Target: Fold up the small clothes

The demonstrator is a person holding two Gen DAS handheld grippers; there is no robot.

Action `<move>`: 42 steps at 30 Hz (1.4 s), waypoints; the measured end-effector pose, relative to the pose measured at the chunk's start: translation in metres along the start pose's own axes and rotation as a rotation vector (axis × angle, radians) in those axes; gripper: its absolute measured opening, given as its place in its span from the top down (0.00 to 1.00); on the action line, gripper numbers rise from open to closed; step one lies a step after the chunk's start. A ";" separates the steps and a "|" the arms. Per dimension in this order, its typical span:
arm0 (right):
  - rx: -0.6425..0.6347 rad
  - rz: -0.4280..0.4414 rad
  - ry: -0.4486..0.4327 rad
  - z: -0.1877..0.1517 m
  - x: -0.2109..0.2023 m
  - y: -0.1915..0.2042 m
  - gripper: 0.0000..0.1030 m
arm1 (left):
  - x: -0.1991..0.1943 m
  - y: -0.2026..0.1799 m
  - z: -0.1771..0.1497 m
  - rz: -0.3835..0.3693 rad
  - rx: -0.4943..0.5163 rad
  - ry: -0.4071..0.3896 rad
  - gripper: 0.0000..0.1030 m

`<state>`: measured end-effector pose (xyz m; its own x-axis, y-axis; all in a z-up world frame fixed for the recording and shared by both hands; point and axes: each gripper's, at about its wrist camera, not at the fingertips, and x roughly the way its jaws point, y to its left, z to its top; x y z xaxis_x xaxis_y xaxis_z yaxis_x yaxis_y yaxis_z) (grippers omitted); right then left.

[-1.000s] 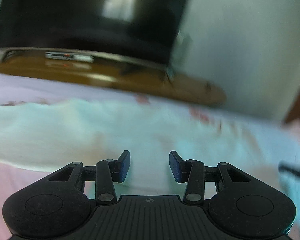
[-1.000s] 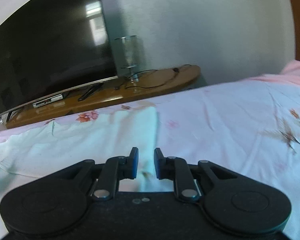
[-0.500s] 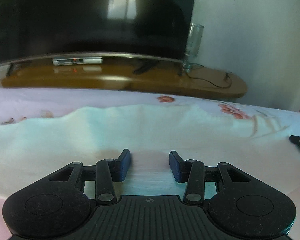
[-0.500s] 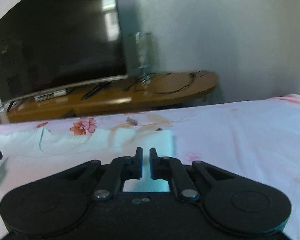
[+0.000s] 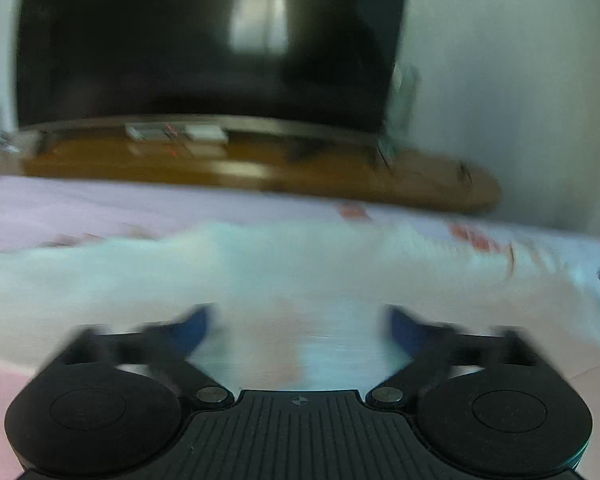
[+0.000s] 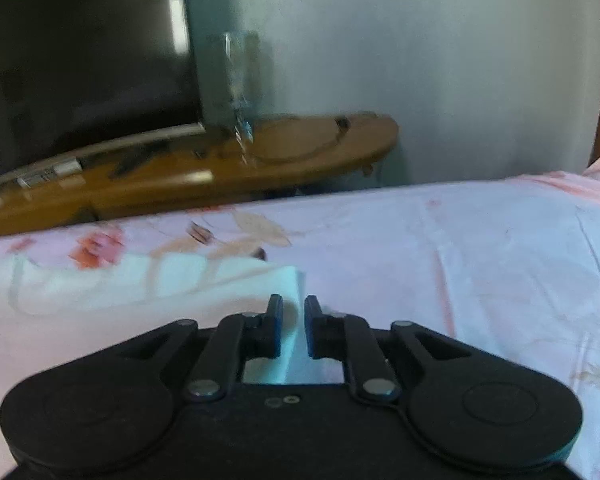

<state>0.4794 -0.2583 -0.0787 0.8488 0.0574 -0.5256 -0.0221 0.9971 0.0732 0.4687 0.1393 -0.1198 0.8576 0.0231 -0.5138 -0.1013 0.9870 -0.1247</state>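
Pale garment [image 5: 300, 272] lies flat on the bed [image 6: 460, 240], spread for folding. Left gripper [image 5: 298, 320] jaws opening wide, letting cloth go. Right gripper [image 6: 293, 320] jaws opening narrowly over the garment's corner, nothing pinched.

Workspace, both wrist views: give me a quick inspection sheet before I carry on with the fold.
Surface: bed sheet, pink with a flower print, wrinkled.
Job's things: pale garment spread flat on the sheet; its corner lies just ahead of the right gripper.
Clutter: nothing seen on the bed.
Grippers: left gripper opening wide, nothing between its jaws; right gripper opening, narrow gap, garment edge in the gap, pads not seen pressing it.
Cables: thin cord looped on the wooden stand.
Surroundings: dark TV, clear glass, small box under the screen, plain wall.
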 end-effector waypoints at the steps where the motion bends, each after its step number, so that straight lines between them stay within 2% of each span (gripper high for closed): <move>1: -0.008 0.019 -0.031 -0.004 -0.014 -0.001 0.76 | -0.018 0.018 -0.003 0.006 -0.020 -0.034 0.00; 4: 0.025 0.049 -0.028 -0.027 -0.049 -0.015 0.75 | -0.058 0.086 -0.014 0.091 -0.124 -0.056 0.00; 6: 0.058 0.037 -0.004 -0.043 -0.065 -0.025 0.75 | -0.079 0.139 -0.024 0.158 -0.264 -0.056 0.04; 7: 0.079 0.026 0.009 -0.052 -0.076 -0.032 0.74 | -0.087 0.168 -0.029 0.188 -0.358 -0.054 0.08; 8: 0.093 0.018 0.018 -0.059 -0.083 -0.035 0.73 | -0.095 0.197 -0.036 0.207 -0.474 -0.054 0.20; 9: 0.113 0.010 0.038 -0.068 -0.090 -0.040 0.73 | -0.100 0.221 -0.042 0.210 -0.583 -0.059 0.24; 10: 0.127 0.004 0.051 -0.075 -0.095 -0.042 0.73 | -0.103 0.245 -0.050 0.194 -0.702 -0.068 0.27; 11: 0.140 -0.001 0.055 -0.079 -0.102 -0.043 0.74 | -0.105 0.264 -0.055 0.148 -0.799 -0.092 0.33; 12: 0.151 -0.003 0.058 -0.081 -0.107 -0.043 0.74 | -0.106 0.274 -0.056 0.140 -0.845 -0.102 0.36; 16: 0.192 0.010 0.069 -0.081 -0.112 -0.038 0.73 | -0.088 0.295 -0.046 0.155 -0.918 -0.113 0.36; 20: 0.206 0.040 0.064 -0.075 -0.106 -0.028 0.73 | -0.064 0.303 -0.031 0.181 -0.935 -0.109 0.36; 22: 0.189 0.050 0.058 -0.073 -0.104 -0.023 0.73 | -0.054 0.304 -0.021 0.202 -0.918 -0.094 0.38; 23: 0.186 0.053 0.058 -0.073 -0.102 -0.022 0.73 | -0.049 0.305 -0.014 0.222 -0.888 -0.075 0.50; 24: 0.186 0.054 0.060 -0.073 -0.102 -0.022 0.73 | -0.042 0.304 -0.007 0.258 -0.838 -0.037 0.80; 25: 0.186 0.055 0.064 -0.074 -0.100 -0.022 0.73 | -0.035 0.304 -0.004 0.259 -0.802 -0.008 0.94; 26: 0.187 0.054 0.068 -0.075 -0.099 -0.022 0.73 | -0.034 0.302 0.001 0.255 -0.772 0.004 0.94; 28: 0.192 0.053 0.076 -0.076 -0.099 -0.025 0.73 | -0.035 0.282 0.019 0.229 -0.645 -0.027 0.94; 30: 0.193 0.051 0.073 -0.077 -0.100 -0.025 0.73 | -0.034 0.255 0.036 0.162 -0.561 -0.058 0.94; 35: 0.199 0.043 0.067 -0.075 -0.100 -0.025 0.73 | -0.032 0.142 0.073 -0.066 -0.345 -0.099 0.94; 38: 0.201 0.045 0.063 -0.074 -0.102 -0.022 0.73 | -0.022 0.062 0.077 -0.161 -0.209 -0.062 0.94; 42: 0.200 0.055 0.051 -0.071 -0.110 -0.018 0.73 | -0.002 -0.022 0.055 -0.237 -0.120 0.021 0.94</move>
<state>0.3491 -0.2788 -0.0826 0.8213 0.1190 -0.5579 0.0419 0.9628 0.2670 0.4972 0.1261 -0.0696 0.8540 -0.2107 -0.4758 0.0406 0.9385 -0.3428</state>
